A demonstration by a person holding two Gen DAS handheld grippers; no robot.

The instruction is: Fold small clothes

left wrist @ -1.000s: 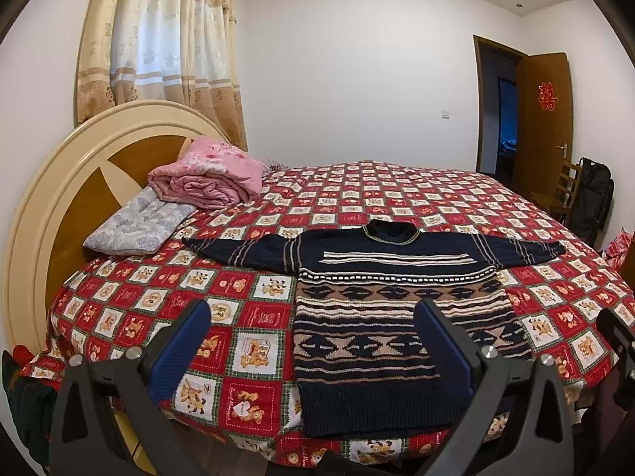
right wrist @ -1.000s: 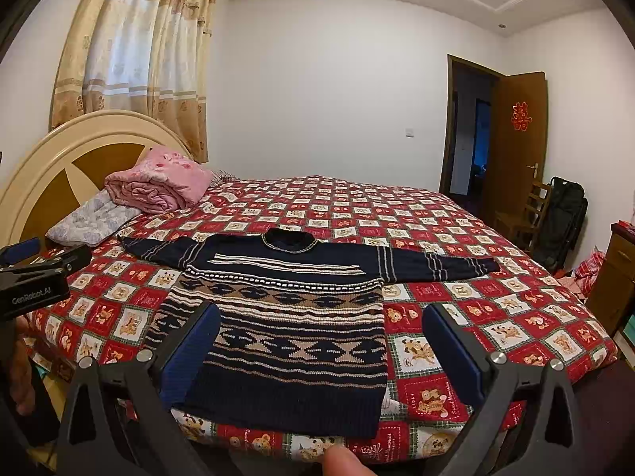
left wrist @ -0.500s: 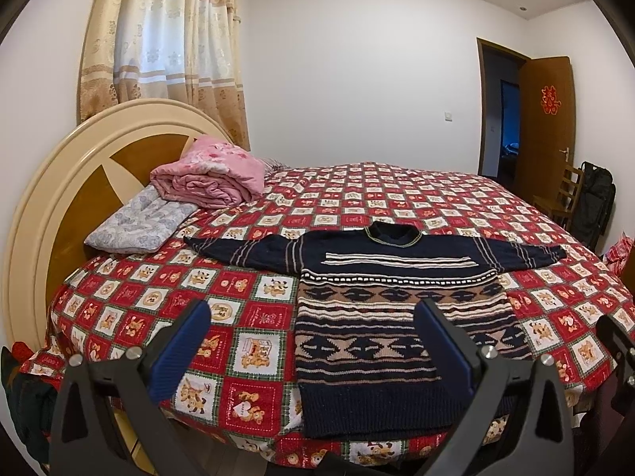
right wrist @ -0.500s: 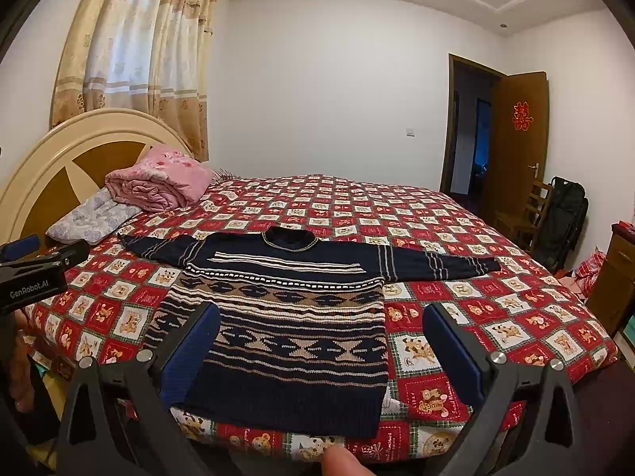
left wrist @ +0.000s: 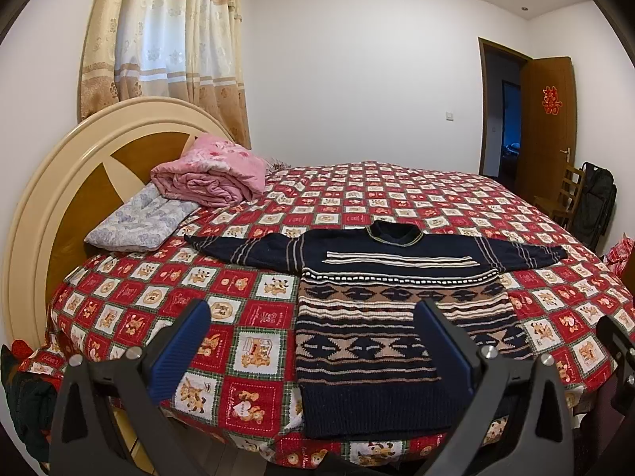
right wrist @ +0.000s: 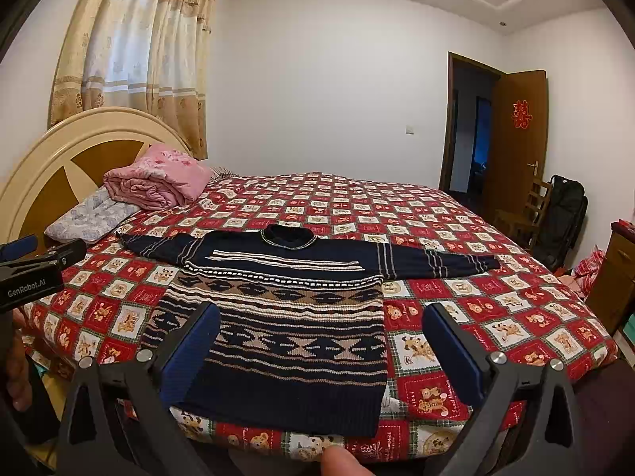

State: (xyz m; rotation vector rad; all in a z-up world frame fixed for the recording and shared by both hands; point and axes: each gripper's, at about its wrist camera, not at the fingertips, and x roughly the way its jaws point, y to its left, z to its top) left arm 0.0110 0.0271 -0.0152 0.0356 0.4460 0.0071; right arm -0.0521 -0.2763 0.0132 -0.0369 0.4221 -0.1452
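A navy knit sweater (left wrist: 381, 317) with tan and white pattern bands lies flat on the bed, sleeves spread to both sides, hem toward me; it also shows in the right wrist view (right wrist: 285, 317). My left gripper (left wrist: 313, 341) is open and empty, held off the bed's near edge by the sweater's lower left. My right gripper (right wrist: 321, 345) is open and empty, in front of the hem. The left gripper's body (right wrist: 35, 273) shows at the right wrist view's left edge.
The bed has a red checked bear-print cover (left wrist: 131, 317) and a round cream headboard (left wrist: 47, 198) at left. A folded pink quilt (left wrist: 210, 174) and a grey pillow (left wrist: 139, 222) lie near the headboard. A chair and black bag (right wrist: 563, 214) stand by the open door.
Both views have shifted only slightly; the sweater lies as before and both grippers stay open.
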